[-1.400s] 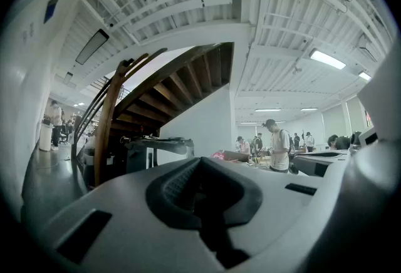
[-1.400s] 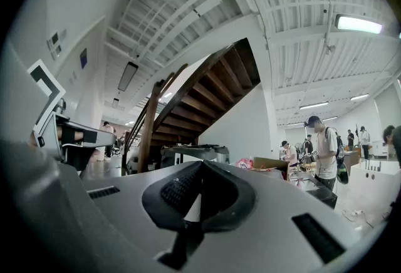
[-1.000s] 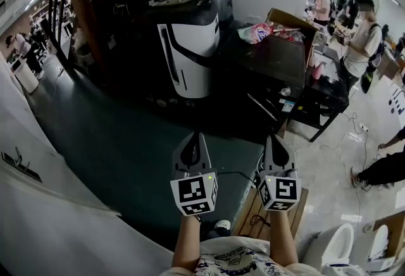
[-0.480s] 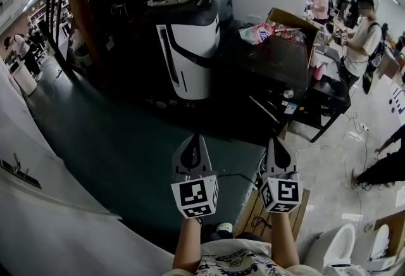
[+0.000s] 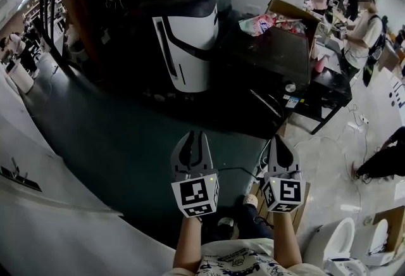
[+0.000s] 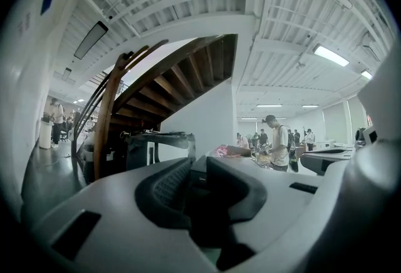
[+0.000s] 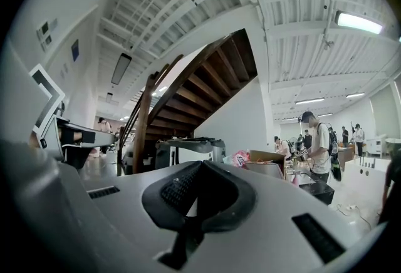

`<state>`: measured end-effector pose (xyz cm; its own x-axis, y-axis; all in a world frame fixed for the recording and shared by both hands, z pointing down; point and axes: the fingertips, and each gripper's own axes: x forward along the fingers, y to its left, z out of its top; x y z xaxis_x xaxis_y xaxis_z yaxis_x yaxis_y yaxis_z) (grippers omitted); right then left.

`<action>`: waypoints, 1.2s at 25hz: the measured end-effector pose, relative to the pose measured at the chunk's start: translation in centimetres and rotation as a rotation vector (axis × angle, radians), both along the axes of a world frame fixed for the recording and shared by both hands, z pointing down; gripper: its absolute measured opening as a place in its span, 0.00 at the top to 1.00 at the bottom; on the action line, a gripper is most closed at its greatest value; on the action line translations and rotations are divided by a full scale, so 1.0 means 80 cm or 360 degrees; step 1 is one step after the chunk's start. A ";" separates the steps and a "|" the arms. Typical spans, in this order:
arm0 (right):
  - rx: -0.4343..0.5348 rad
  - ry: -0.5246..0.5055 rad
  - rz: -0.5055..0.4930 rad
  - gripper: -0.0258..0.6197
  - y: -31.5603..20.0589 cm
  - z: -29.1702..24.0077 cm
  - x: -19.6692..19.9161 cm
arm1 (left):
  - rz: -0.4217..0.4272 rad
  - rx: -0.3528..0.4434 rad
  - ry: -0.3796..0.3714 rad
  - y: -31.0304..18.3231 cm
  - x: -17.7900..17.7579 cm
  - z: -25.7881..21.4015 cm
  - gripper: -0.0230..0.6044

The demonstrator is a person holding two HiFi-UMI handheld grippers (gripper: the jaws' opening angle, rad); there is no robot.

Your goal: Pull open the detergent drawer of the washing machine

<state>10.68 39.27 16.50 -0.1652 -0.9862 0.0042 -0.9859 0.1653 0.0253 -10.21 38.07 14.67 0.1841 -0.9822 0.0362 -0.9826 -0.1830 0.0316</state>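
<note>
My left tool (image 5: 193, 135), lower centre, had just been opening, its jaws slightly apart on nothing; my right tool (image 5: 280, 139) beside it was closed and empty.

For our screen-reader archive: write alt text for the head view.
Held out side by side, the left tool and right tool point forward over a dark green floor; the left tool's jaws have just been opening, with nothing between them. Ahead stand a white-and-black appliance and a black table, with people at far right.

White washing machine (image 5: 188, 47), dark lid, upright beside staircase (image 5: 76, 9)
</note>
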 end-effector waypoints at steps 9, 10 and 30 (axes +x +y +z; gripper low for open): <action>-0.0024 0.0000 -0.0013 0.94 -0.050 0.011 0.019 | -0.0003 -0.0048 0.0017 -0.048 0.016 0.020 0.73; -0.0022 -0.0001 -0.0019 0.94 -0.061 0.011 0.022 | -0.0008 -0.0052 0.0010 -0.057 0.018 0.022 0.72; 0.0072 0.0000 -0.0208 0.94 -0.362 -0.036 0.079 | -0.0206 -0.0029 0.0004 -0.322 0.074 -0.002 0.68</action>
